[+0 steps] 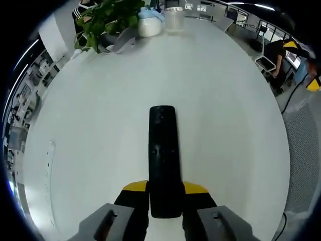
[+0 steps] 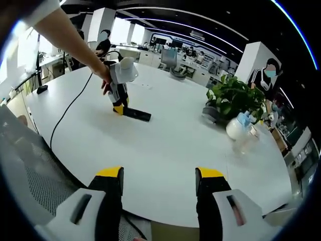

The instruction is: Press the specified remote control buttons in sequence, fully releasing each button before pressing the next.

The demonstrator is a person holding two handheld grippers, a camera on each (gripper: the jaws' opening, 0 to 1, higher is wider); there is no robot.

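Fingers of the left gripper point(image 1: 165, 193), yellow-tipped, clamp the near end of the black remote control point(image 1: 163, 155), which lies flat on the white desk point(image 1: 100, 115) and runs up the centre of the left gripper view. At the upper left of that frame stand a potted plant point(image 1: 103, 22) and a white bottle point(image 1: 149, 22). Right gripper point(image 2: 159, 181) fingers stand wide apart with nothing between them, low in the right gripper view over the desk edge, well apart from the remote at centre left.
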